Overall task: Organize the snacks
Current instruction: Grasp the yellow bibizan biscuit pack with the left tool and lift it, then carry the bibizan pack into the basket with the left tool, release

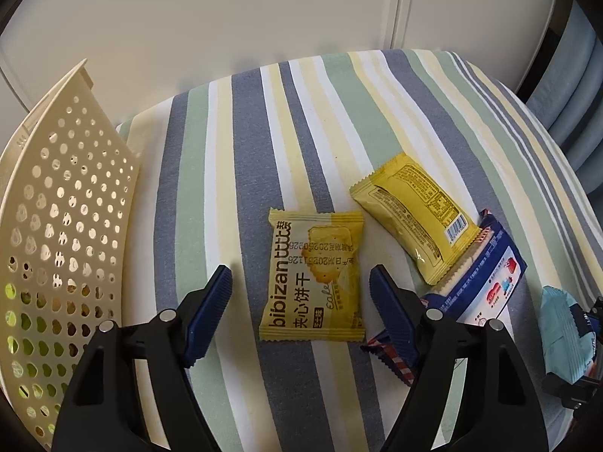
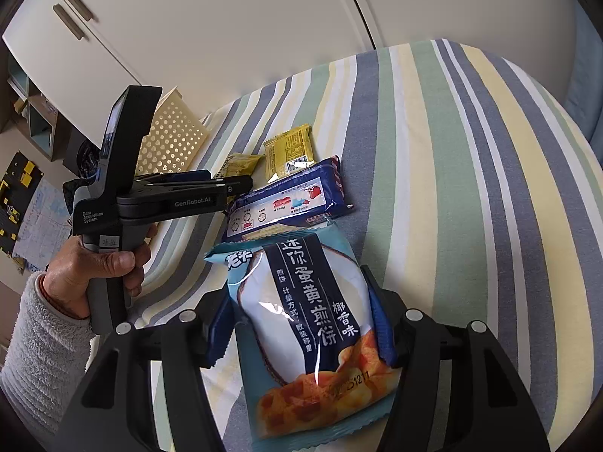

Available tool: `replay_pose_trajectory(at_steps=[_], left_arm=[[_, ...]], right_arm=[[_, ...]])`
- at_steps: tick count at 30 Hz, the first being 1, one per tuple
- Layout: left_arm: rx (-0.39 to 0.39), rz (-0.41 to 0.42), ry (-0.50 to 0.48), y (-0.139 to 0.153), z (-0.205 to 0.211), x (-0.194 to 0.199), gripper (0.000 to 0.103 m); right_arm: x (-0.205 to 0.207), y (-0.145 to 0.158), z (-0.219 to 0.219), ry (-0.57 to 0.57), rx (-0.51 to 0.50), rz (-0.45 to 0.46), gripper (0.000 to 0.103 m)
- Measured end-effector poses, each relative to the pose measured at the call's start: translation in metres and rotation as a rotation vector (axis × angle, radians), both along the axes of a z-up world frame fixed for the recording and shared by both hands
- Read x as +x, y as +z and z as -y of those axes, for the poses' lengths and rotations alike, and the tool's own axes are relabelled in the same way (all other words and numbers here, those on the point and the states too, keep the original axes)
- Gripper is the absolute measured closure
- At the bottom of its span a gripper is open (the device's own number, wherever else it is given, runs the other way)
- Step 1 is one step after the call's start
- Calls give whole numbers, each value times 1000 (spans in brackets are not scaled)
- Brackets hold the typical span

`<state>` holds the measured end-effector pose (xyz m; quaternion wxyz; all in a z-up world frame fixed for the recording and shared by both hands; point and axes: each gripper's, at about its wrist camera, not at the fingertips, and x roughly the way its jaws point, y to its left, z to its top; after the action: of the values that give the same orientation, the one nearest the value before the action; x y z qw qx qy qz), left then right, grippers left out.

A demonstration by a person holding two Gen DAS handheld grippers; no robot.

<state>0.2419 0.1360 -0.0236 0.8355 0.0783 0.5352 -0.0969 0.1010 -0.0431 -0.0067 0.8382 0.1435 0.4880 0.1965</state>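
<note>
Snack bag, light blue (image 2: 309, 324), sits clamped between the right gripper (image 2: 301, 324) pads, held above the striped cloth (image 2: 471, 188); blue fingers (image 2: 384, 331) press into both sides of the bag. Just past its top edge lies a navy cracker pack (image 2: 290, 196), flat on the cloth. Second yellow packet (image 1: 414, 222) lies back side up, barcode showing, one corner overlapping that navy pack. Front-facing yellow biscuit packet (image 1: 314, 277) lies flat on the cloth, directly ahead of the left gripper (image 1: 301, 312), whose jaws are spread wide, one finger either side of the packet's near end, not touching it. Person's hand (image 2: 98, 271) in a grey fleece sleeve (image 2: 41, 346) grips the left tool handle. Cream perforated basket (image 1: 68, 226) stands at the cloth's left edge, something green-yellow visible through its holes, contents unclear. White cabinet doors (image 2: 226, 19) behind.
</note>
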Motion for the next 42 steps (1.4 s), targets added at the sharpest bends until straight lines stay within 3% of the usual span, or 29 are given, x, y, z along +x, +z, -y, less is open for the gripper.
replay_pose_trajectory(at_steps=[3,7,14,31,42], left_arm=[[-31,-8,1,-2,3,6,34],[-37,8,-1,1,4,7,56],[-65,57,15,22,-20,-17,57],[37,320,35,99,-34,-79,57],[34,414,82,144,-59,-110,57]], right_arm=[[0,0,0,0,0,0,43],[1,0,1,0,2,0,43],[3,0,2,0,7,2,43],[5,-1,4,0,12,6,43],[8,-1,3,-4,14,7,43]])
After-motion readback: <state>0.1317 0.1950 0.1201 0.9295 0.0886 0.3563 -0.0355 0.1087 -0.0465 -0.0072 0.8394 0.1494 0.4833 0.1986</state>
